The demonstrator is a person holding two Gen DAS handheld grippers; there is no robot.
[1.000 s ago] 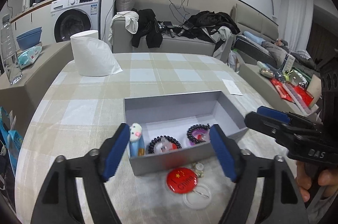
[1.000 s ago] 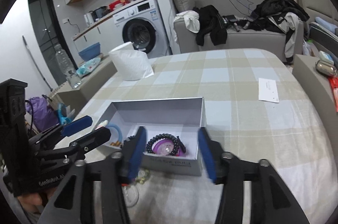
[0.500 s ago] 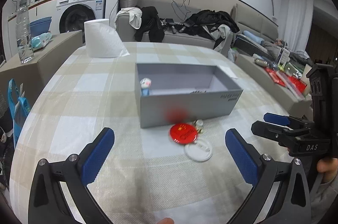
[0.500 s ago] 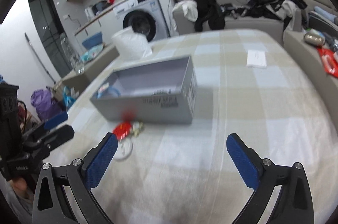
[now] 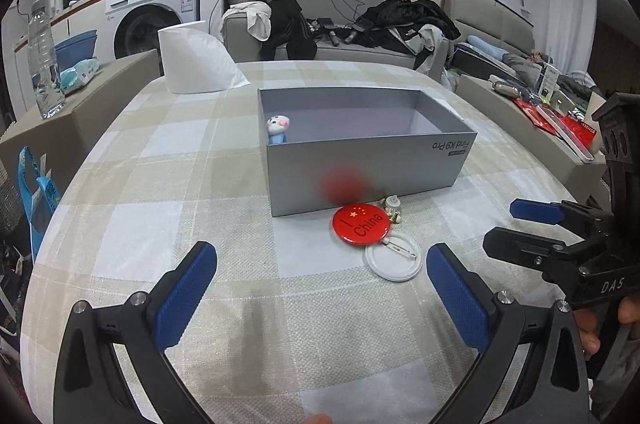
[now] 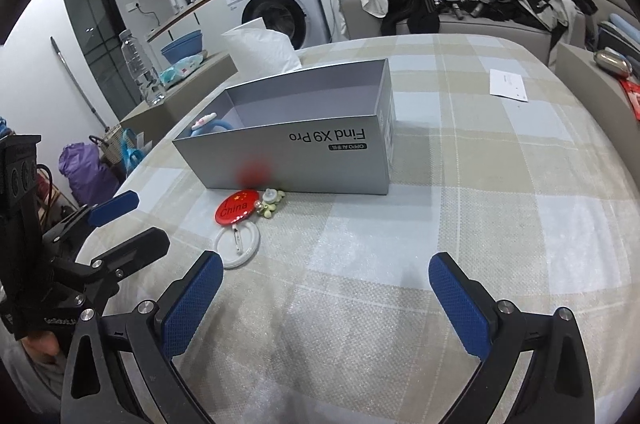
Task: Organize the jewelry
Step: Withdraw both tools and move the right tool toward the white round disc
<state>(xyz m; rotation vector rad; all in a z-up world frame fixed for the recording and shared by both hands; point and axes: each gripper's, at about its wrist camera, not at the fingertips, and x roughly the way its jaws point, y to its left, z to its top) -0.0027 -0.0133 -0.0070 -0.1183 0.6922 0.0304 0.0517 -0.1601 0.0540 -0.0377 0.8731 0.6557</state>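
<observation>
A grey open box stands on the checked tablecloth. A small pink-and-white figure on a blue band leans in its left end; the bracelets inside are hidden by the wall. In front of the box lie a red round badge, a white ring with a pin and a small green-white charm. My left gripper is open and empty, near the front of the table. My right gripper is open and empty, right of the items.
A white tissue roll stands at the table's far left. A paper slip lies at the far right. A water bottle stands on a side ledge. A sofa with clothes is behind the table.
Both grippers have pulled back from over the box and lowered toward the table front, and both have opened wide. The box contents have dropped out of sight behind its wall.
</observation>
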